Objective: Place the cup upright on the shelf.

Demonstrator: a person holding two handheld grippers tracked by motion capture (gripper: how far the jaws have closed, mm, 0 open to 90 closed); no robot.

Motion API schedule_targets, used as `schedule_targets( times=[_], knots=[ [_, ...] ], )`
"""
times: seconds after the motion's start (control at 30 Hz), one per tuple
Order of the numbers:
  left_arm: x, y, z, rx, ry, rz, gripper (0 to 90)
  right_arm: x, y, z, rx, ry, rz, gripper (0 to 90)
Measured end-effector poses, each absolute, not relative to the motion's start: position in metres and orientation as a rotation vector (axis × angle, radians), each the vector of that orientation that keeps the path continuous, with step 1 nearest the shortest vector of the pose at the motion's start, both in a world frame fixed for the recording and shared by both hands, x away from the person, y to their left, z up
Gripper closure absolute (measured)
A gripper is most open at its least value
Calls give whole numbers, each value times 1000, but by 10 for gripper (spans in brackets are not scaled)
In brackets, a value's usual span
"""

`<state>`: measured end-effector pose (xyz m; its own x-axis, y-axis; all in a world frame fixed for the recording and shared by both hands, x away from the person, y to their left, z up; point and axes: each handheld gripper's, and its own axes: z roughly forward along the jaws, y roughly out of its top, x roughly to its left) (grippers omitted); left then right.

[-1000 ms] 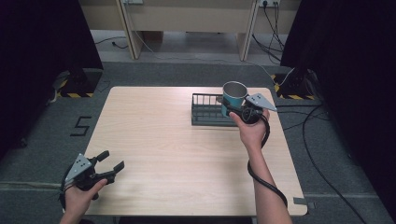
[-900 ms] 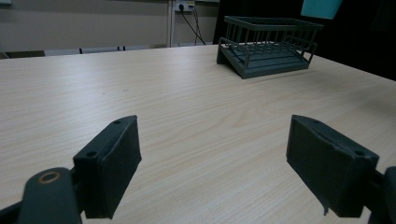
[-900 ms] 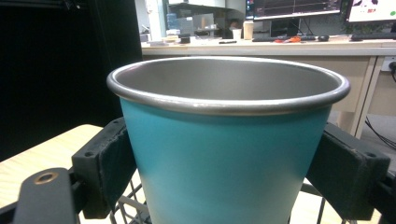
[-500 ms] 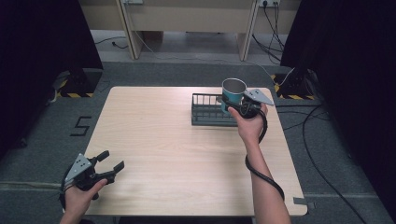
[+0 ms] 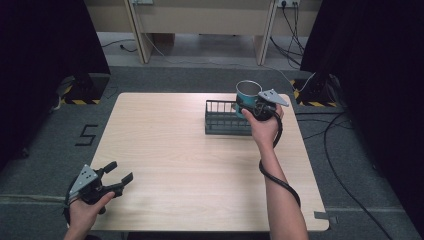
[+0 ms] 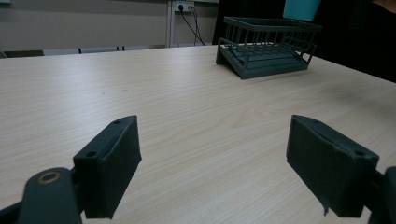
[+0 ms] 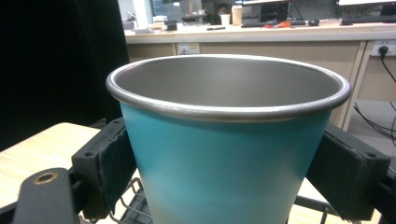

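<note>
My right claw point(image 5: 250, 107) pinches one cup point(image 5: 247, 95) above the one rack point(image 5: 225, 120); my left claw point(image 5: 119, 180) gapes, far from the rack.

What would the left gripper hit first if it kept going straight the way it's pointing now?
Mostly bare table lies ahead of the open left gripper. The first thing roughly in line looks like the dark wire rack at the far side, though depth is hard to judge.
</note>
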<state>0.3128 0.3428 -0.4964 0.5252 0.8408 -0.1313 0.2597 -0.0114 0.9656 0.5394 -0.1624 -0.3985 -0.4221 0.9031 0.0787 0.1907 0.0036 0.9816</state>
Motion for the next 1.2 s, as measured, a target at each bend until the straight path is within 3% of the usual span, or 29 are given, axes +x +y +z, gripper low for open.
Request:
schedule_targets(
  times=[1.2],
  knots=[
    [313, 343, -496, 1559, 973, 599, 166, 565, -140, -425, 1252, 1731, 1327, 159]
  ],
)
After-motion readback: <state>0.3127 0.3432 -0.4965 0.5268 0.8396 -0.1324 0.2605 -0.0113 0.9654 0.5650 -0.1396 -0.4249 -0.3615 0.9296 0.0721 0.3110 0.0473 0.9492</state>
